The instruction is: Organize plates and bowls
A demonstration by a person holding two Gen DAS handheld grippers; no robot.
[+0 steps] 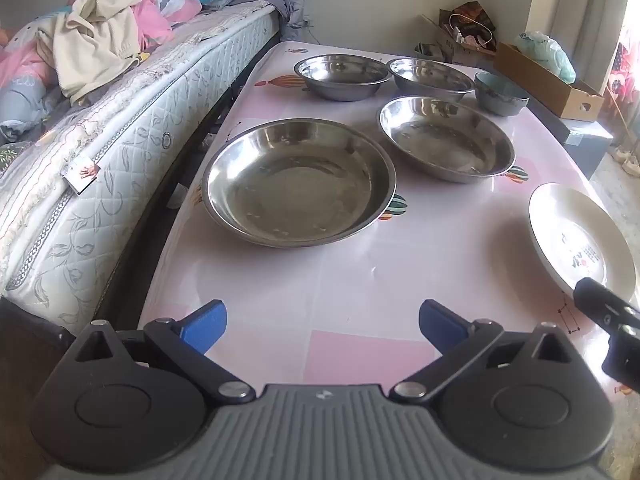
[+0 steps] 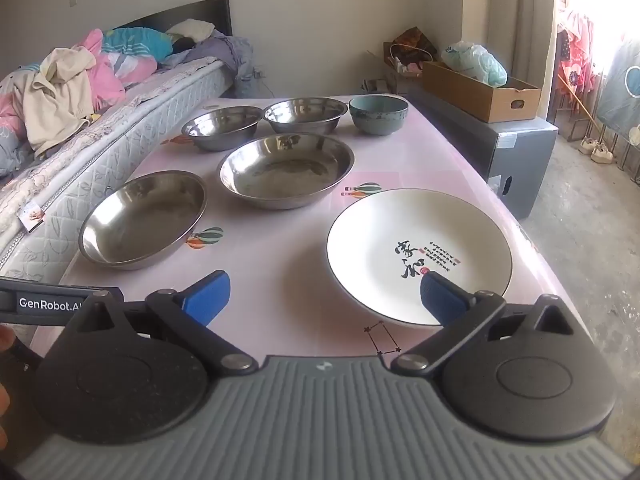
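Note:
On the pink table (image 1: 340,280) stand two wide steel plates: the near one (image 1: 298,182) (image 2: 144,220) and a farther one (image 1: 446,138) (image 2: 286,170). Behind them sit two small steel bowls (image 1: 342,76) (image 1: 430,79) (image 2: 220,126) (image 2: 304,114) and a teal ceramic bowl (image 1: 500,94) (image 2: 378,114). A white ceramic plate (image 1: 580,240) (image 2: 400,248) with black writing lies at the near right. My left gripper (image 1: 322,326) hovers open over bare table short of the near steel plate. My right gripper (image 2: 324,300) is open, its right finger (image 2: 440,300) over the white plate's near rim.
A bed (image 1: 100,140) with heaped clothes runs along the table's left edge. Right of the table stands a grey box (image 2: 512,152) with a cardboard box (image 2: 480,92) on it. Bags lie in the far corner (image 2: 412,52). Concrete floor (image 2: 580,240) spreads to the right.

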